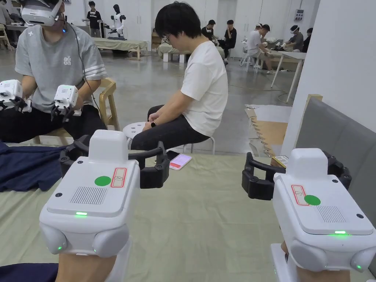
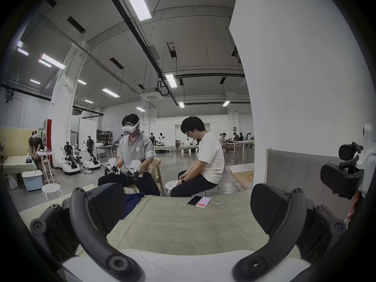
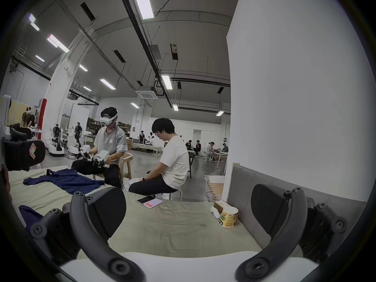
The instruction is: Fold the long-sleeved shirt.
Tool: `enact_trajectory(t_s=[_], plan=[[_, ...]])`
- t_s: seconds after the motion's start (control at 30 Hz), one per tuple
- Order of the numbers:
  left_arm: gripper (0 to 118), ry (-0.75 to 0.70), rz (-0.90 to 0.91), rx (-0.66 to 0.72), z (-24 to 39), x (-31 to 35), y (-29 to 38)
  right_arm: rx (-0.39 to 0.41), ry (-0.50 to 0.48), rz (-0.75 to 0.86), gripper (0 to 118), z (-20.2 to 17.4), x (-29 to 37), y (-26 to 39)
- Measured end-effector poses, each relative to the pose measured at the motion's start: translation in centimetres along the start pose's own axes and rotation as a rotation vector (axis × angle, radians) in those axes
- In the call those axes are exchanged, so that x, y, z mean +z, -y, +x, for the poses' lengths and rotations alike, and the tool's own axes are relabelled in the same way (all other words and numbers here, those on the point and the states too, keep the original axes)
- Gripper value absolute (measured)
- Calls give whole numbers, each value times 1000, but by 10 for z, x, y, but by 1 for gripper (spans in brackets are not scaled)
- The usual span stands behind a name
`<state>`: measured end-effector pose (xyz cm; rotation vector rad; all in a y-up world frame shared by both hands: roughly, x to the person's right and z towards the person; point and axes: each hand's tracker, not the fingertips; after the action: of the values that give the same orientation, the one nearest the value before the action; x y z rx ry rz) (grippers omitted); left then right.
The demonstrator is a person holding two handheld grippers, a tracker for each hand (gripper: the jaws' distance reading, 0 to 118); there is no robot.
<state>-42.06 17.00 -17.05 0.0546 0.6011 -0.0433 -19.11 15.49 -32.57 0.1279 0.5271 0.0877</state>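
Nearest the camera, the left gripper (image 1: 114, 161) and the right gripper (image 1: 297, 176) are held side by side above the bed (image 1: 205, 220), each a smooth white plastic block with a green dot and a ribbed grille on top, ending in matte black curved arms. In both gripper views the jaws stand wide apart, their flat black pads facing each other with nothing between them.

Under them lies a pale green sheet, soft and lightly creased. The dark blue shirt (image 1: 25, 167) lies rumpled and spread at the left far side of the bed, left of and beyond the left gripper, well apart from both tools; in the right gripper view it (image 3: 67, 180) stretches out flat with a sleeve reaching leftward. A further patch of dark blue cloth (image 1: 27, 271) shows at the near left corner.

Farther on, a phone (image 1: 180, 161) rests near the bed's far edge, and a paper cup (image 3: 227, 217) stands by the grey padded headboard (image 1: 337, 136). Beyond the bed two people sit, one in a grey shirt (image 1: 55, 62), one in white (image 1: 205, 88).
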Motion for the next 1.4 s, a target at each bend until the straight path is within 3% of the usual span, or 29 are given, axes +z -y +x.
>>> enact_trajectory(t_s=[0.27,0.9,0.93,0.97,1.0,1.03,1.07,1.1,1.17,1.2,1.27,1.4], plan=[[111,38,-17,45,-4,-1,-4,16,12,5,118,-1,0,0],[110,-4,16,-14,0,1,-2,22,21,15,117,0,4,2],[107,-3,13,-13,0,1,-2,24,20,24,109,0,6,2],[96,-3,12,-15,1,1,-3,33,21,42,87,-1,8,2],[59,6,16,-19,2,2,-3,55,35,49,39,-3,9,1],[21,7,15,-21,3,2,-3,70,58,44,5,-4,8,1],[7,-10,-1,-29,5,-1,-3,69,62,30,5,-3,7,1],[3,-34,8,-21,5,-2,-2,28,14,30,5,-1,7,0],[3,-9,1,-18,5,-3,2,10,-29,23,0,3,10,0],[3,-14,0,-21,5,-2,3,21,-5,34,0,1,12,0],[3,-33,-14,-17,0,1,7,84,9,46,0,-11,13,1],[3,-165,-95,24,-41,18,21,50,-171,28,0,-65,17,8]])
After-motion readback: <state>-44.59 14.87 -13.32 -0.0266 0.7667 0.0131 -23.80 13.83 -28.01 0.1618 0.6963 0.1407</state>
